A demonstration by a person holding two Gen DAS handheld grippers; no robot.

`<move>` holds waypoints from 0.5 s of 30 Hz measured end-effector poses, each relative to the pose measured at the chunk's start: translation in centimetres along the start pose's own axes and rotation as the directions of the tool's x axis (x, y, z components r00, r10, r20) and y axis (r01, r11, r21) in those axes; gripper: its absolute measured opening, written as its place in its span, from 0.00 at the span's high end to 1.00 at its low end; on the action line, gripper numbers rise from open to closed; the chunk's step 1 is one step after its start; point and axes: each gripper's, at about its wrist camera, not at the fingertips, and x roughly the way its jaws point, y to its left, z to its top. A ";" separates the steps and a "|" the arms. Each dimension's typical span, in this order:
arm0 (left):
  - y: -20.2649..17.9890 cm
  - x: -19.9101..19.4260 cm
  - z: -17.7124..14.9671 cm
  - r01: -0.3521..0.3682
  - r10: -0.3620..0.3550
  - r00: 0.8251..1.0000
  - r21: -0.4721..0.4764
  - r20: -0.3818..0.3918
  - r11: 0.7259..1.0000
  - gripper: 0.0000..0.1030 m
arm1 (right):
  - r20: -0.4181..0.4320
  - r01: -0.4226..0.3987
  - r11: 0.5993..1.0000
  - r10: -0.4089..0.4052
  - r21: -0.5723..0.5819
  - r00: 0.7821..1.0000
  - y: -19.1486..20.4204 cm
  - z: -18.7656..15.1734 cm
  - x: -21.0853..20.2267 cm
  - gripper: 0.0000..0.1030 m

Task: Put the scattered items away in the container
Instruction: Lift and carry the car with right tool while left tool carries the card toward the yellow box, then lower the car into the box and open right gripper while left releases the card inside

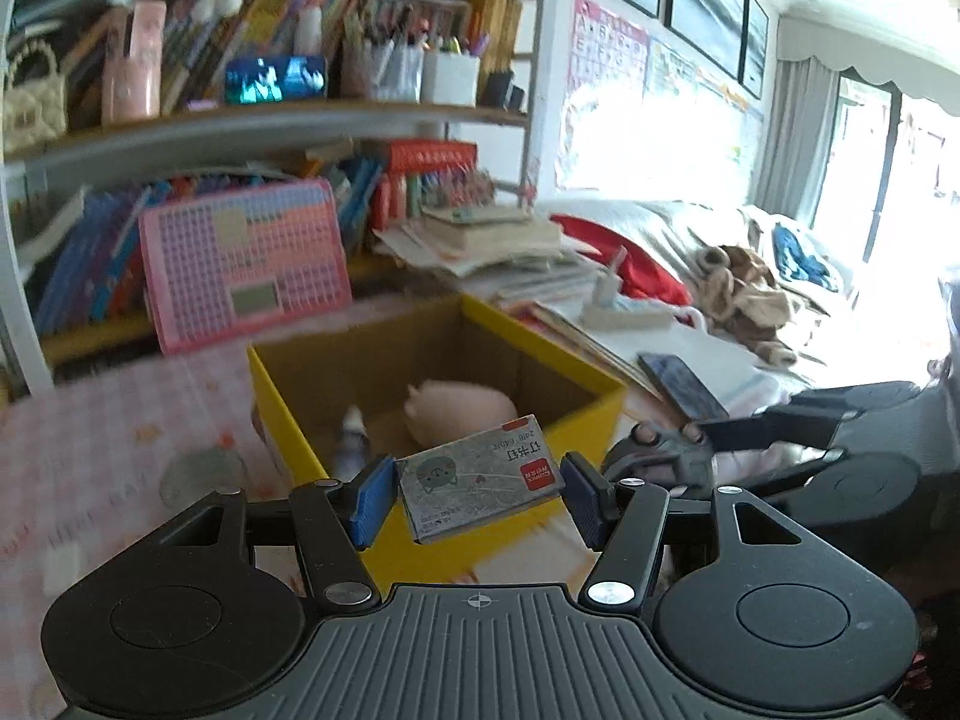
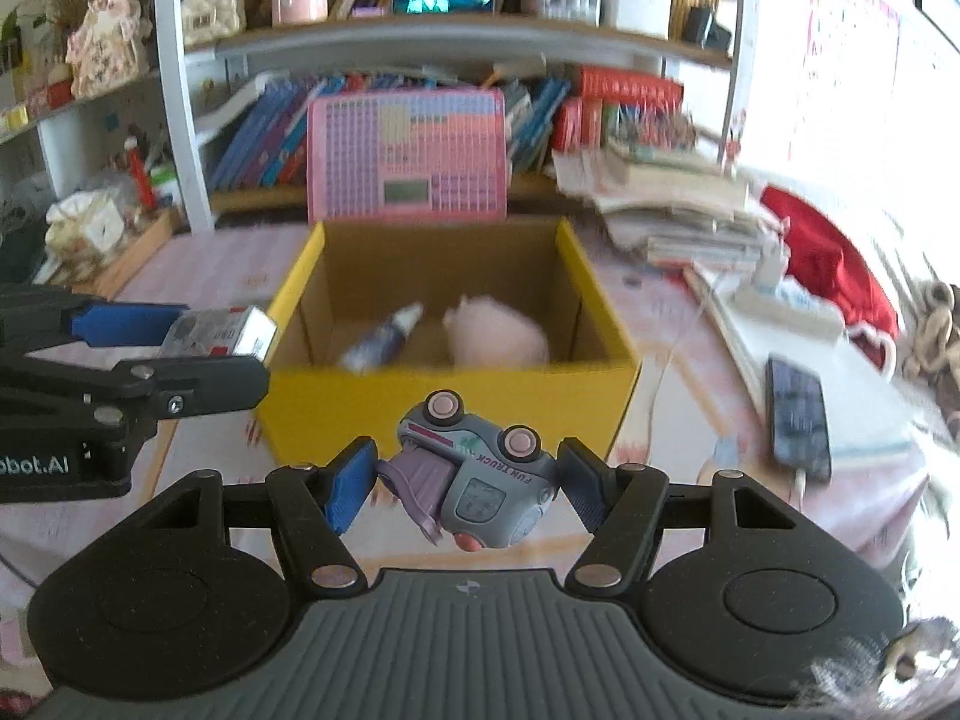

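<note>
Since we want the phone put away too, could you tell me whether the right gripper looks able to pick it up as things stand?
Probably not yet: the right gripper has its jaws closed on the toy truck. The phone itself lies uncovered on the table, right of the yellow box.

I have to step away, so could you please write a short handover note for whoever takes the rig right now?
Left gripper: shut on a staple box, held just short of the yellow box.
Right gripper: shut on a toy truck, upside down, in front of the yellow box's near wall.
Done: a bottle and a pink soft toy lie in the yellow box.
Left: drop both held items in.
</note>
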 end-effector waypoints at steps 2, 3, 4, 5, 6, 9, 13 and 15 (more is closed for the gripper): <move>0.1 0.5 0.7 -0.019 0.019 1.000 -0.004 0.010 1.000 0.42 | 0.024 -0.002 1.000 0.002 -0.008 1.000 -0.6 1.1 0.4 0.38; 0.2 0.8 1.0 -0.025 0.025 1.000 -0.008 0.012 1.000 0.42 | 0.034 -0.003 1.000 0.003 -0.013 0.999 -0.9 1.7 0.7 0.38; 0.3 1.1 1.3 -0.033 0.033 0.999 -0.012 0.014 0.999 0.42 | 0.042 -0.005 1.000 0.005 -0.018 0.999 -1.2 2.1 0.9 0.38; 0.3 1.5 1.6 -0.040 0.041 0.999 -0.014 0.016 0.999 0.42 | 0.048 -0.007 1.000 0.009 -0.023 0.999 -1.6 2.6 1.2 0.38; 0.3 1.8 1.8 -0.045 0.045 0.999 -0.014 0.018 0.999 0.42 | 0.053 -0.010 1.000 0.012 -0.028 0.999 -1.9 2.9 1.4 0.38; 0.1 2.7 2.5 -0.062 0.062 0.998 -0.015 0.016 0.998 0.42 | 0.065 -0.025 0.999 0.028 -0.045 0.998 -2.9 4.0 2.4 0.38; 0.0 4.2 3.2 -0.087 0.087 0.996 -0.016 0.000 0.996 0.42 | 0.071 -0.056 0.996 0.061 -0.075 0.996 -3.9 5.1 4.0 0.38; 0.0 5.1 3.4 -0.103 0.103 0.995 -0.012 -0.009 0.995 0.42 | 0.067 -0.073 0.993 0.080 -0.098 0.995 -4.2 5.5 5.0 0.38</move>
